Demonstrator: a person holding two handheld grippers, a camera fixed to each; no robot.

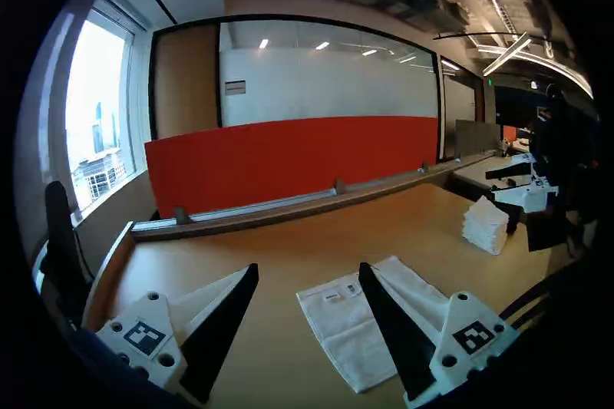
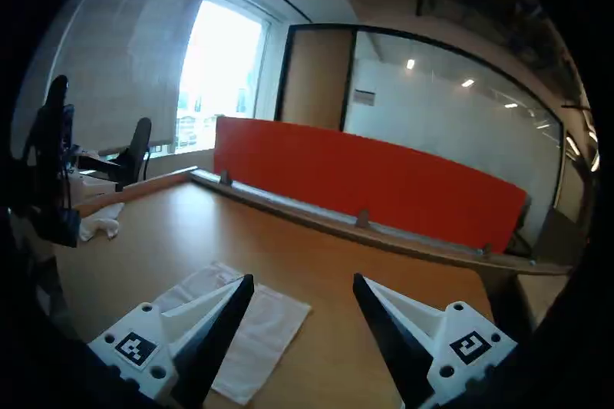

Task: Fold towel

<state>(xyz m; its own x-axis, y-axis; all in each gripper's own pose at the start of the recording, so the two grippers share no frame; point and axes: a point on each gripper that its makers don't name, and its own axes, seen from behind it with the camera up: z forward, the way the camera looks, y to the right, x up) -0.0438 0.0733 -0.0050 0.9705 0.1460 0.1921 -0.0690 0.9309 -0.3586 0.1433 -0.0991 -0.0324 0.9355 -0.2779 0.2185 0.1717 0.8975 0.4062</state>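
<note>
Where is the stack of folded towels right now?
In the left gripper view, the folded stack sits on the table at far right, beyond the flat towel.

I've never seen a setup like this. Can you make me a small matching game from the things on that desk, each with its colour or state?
Things:
1. towel
2. stack
3. cloth
4. divider

Descriptions:
A. red, standing upright
B. crumpled in a heap
C. spread out flat
D. neatly folded and piled

Pairs: 1-C, 2-D, 3-B, 4-A
</note>
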